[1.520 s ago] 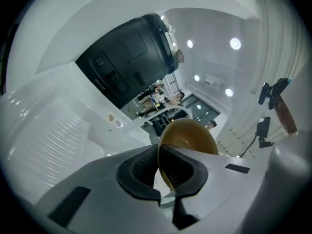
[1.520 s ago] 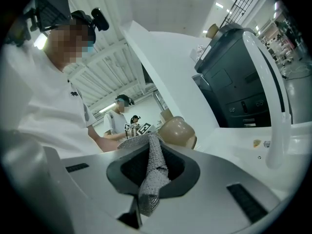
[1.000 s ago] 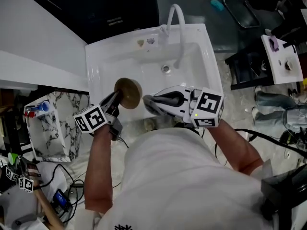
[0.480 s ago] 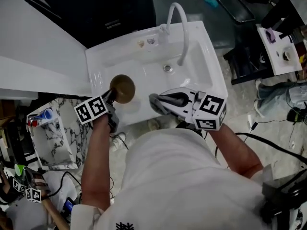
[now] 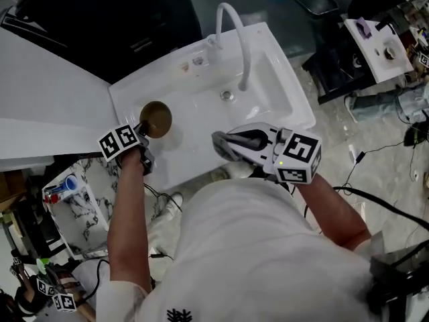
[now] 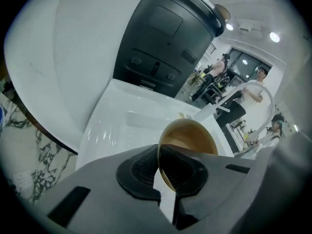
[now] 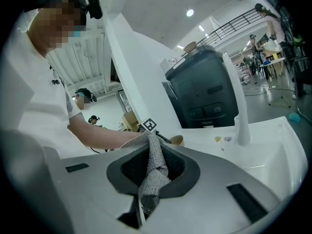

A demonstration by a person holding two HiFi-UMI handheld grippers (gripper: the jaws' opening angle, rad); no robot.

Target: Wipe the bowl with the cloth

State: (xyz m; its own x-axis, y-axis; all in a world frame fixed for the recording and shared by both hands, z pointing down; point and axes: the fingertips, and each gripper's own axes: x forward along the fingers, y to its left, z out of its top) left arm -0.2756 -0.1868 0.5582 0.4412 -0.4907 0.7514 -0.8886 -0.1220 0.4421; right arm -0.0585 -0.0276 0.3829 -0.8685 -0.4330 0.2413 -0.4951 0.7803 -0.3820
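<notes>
Between the jaws of your left gripper sits the thin rim of the brown bowl, and the jaws are closed tight on it. The bowl hangs tilted over the left side of the white sink. Your right gripper has its jaws closed on the grey cloth, which sticks up between them. The cloth is over the near edge of the sink, apart from the bowl. A curved white tap stands at the far side.
</notes>
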